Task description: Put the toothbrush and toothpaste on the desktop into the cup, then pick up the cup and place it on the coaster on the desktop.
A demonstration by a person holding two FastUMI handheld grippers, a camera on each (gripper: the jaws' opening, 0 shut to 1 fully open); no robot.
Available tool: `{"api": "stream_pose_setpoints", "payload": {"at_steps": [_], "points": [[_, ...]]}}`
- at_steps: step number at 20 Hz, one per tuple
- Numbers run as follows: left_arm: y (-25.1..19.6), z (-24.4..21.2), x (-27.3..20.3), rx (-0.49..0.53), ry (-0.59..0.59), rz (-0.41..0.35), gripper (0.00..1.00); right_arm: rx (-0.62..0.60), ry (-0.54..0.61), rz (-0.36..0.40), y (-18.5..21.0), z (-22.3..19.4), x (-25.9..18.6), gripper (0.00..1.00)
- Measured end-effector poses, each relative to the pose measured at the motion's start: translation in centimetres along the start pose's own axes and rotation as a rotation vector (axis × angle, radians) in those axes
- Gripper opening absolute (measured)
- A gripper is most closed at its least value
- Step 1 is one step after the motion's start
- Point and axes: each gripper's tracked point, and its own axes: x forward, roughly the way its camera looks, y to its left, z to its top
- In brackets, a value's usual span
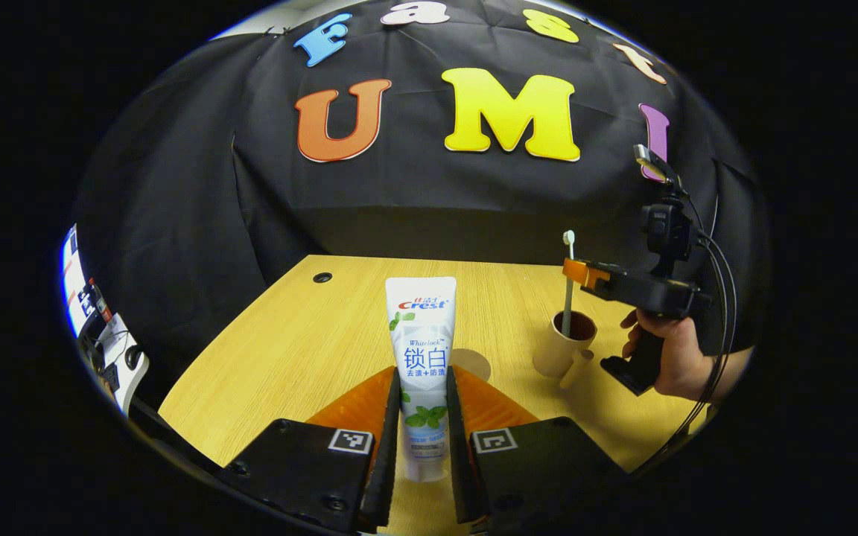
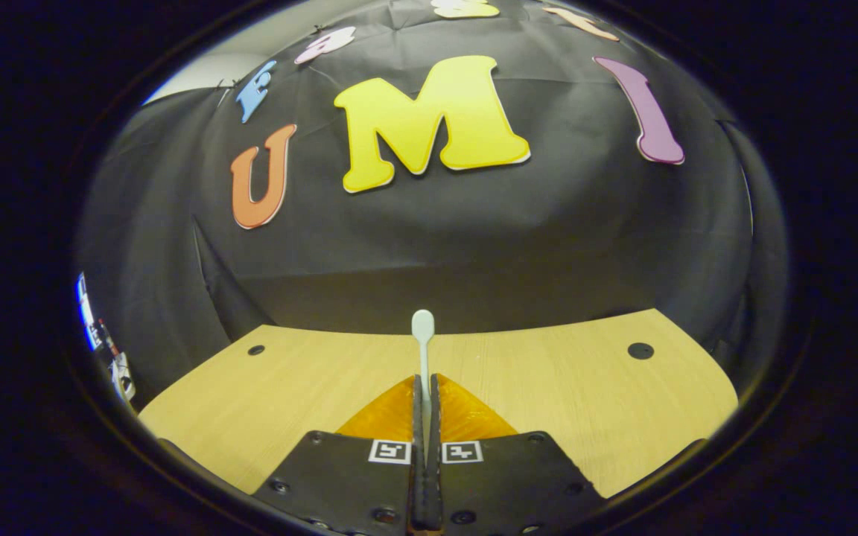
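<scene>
Toothpaste (image 1: 421, 365) upright in left gripper (image 1: 423, 402); toothbrush (image 2: 423, 350) in right gripper (image 2: 426, 417).

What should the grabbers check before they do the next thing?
1. Left gripper shut on toothpaste, tube upright: ok.
2. Right gripper shut on toothbrush: ok.
3. Toothbrush lower end inside cup: ok.
4. Cup upright on desk: ok.
5. Room in cup for the toothpaste: cannot tell.
6. Coaster free behind the tube: partly hidden, cannot tell.
</scene>
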Motion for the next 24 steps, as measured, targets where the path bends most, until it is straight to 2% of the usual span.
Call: {"api": "stream_pose_setpoints", "payload": {"at_steps": [3, 6, 7, 8, 9, 10, 13, 14, 15, 16, 18, 19, 24], "points": [[-0.4, 0.9, 0.0, 0.014, -0.018, 0.0, 0.35, 0.0, 0.015, 0.004, -0.3, -1.0, -0.2, 0.01], [-0.9, 1.8, -0.3, 0.023, -0.037, -0.004, 0.34, 0.003, 0.021, 0.017, -0.2, -1.8, -0.9, 0.07], [-1.0, 2.0, -0.4, 0.026, -0.045, -0.006, 0.34, 0.002, 0.024, 0.017, -0.2, -1.6, -1.1, 0.12], [-1.2, 2.4, -0.6, 0.03, -0.052, -0.009, 0.34, 0.005, 0.023, 0.022, -0.2, -1.7, -1.6, 0.23], [-1.3, 2.6, -0.8, 0.036, -0.06, -0.013, 0.34, 0.01, 0.024, 0.025, -0.2, -1.6, -2.0, 0.26], [-1.5, 3.0, -1.0, 0.044, -0.069, -0.018, 0.35, 0.011, 0.023, 0.022, -0.3, -1.5, -2.3, 0.35], [-2.2, 4.4, -1.9, 0.053, -0.109, -0.03, 0.35, 0.009, 0.012, 0.012, -0.6, -0.6, -3.7, 0.46], [-2.3, 5.1, -2.1, 0.054, -0.126, -0.033, 0.34, 0.008, 0.01, 0.008, -0.7, -0.3, -4.3, 0.57], [-2.6, 5.7, -2.2, 0.054, -0.145, -0.041, 0.35, 0.008, 0.006, 0.002, -0.9, 0.3, -5.1, 0.62], [-3.0, 6.5, -2.3, 0.05, -0.166, -0.05, 0.35, 0.007, 0.003, -0.003, -1.1, 0.8, -5.8, 0.71], [-4.2, 8.2, -2.1, 0.043, -0.22, -0.077, 0.34, -0.006, -0.004, -0.013, -1.6, 2.1, -7.6, 0.77], [-4.9, 9.1, -1.9, 0.04, -0.25, -0.094, 0.34, -0.016, -0.01, -0.02, -2.0, 2.8, -8.7, 0.84], [-9.5, 11.5, 1.7, 0.004, -0.352, -0.201, 0.34, -0.061, -0.014, -0.075, -4.6, 4.4, -14.0, 0.92]]}}
